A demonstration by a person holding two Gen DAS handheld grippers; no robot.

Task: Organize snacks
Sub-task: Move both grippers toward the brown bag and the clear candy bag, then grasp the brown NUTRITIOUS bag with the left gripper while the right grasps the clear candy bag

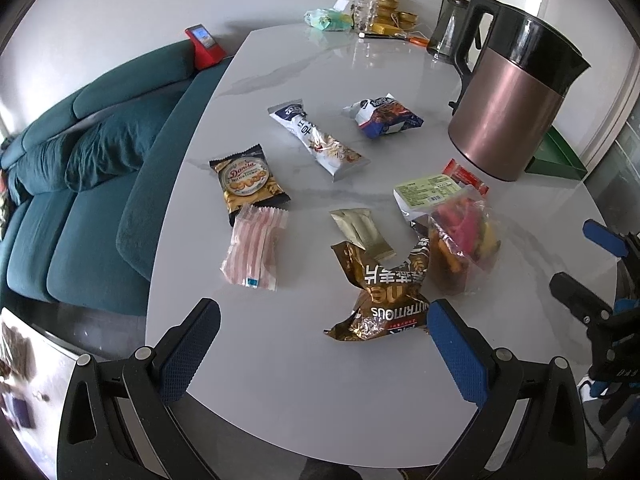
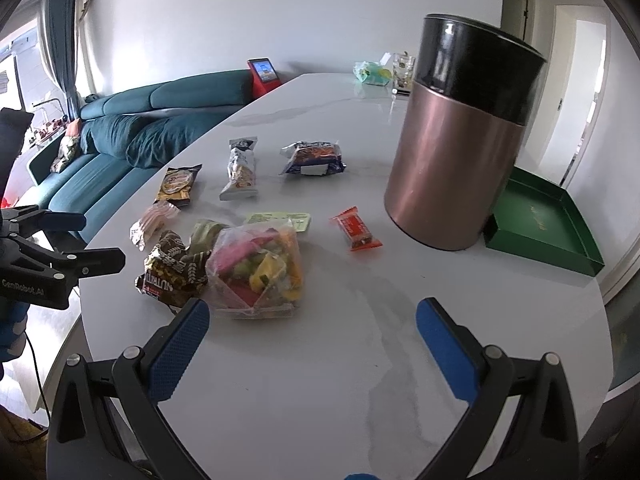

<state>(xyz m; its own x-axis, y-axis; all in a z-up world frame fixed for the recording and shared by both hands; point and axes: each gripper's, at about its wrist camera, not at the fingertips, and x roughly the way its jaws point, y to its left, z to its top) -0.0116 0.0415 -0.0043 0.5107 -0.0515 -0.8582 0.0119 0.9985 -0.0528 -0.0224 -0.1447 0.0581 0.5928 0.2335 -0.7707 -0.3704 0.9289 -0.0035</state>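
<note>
A home living room: teal sofa (image 1: 80,184), kettle (image 1: 516,92), curtains (image 2: 60,40).

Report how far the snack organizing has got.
Done: nothing visibly sorted; the green tray holds no snacks. In hand: nothing; left gripper and right gripper are both open above the table. Left: every packet, including the Danisa cookies and the orange bar.

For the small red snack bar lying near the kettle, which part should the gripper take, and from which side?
Probably the middle of the small red snack bar, across its narrow width, coming from above with the right gripper. It lies flat and alone on the table; its long sides are free, with the kettle standing apart.
</note>
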